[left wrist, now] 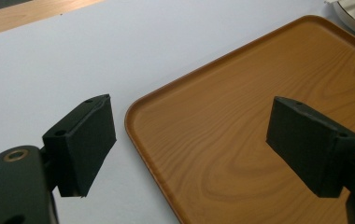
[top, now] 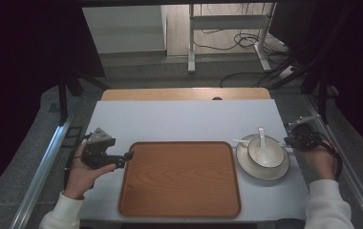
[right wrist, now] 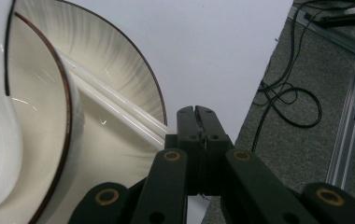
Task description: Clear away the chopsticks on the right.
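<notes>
Looking down from the high view, I hold my left hand-held gripper point(top: 122, 159) just at the left edge of the wooden tray point(top: 179, 179), which lies in the middle of the white desk point(top: 184, 119). My right hand-held gripper point(top: 289, 141) sits at the right rim of the plate point(top: 262, 171), which carries a bowl point(top: 265, 151) with a spoon point(top: 261, 136) in it; a pair of white chopsticks point(top: 240, 141) lies across the plate.

Along my left hand-held gripper view, the jaws stand wide apart with nothing between them, and the tray's near corner point(left wrist: 140, 107) lies below the gap.

Along my right hand-held gripper view, the jaws are pressed together, their tips point(right wrist: 195, 116) right at the plate's rim point(right wrist: 152, 84), where the chopsticks' point(right wrist: 119, 109) end meets them. Whether they pinch the chopsticks I cannot tell. No writing or labels are readable anywhere.
</notes>
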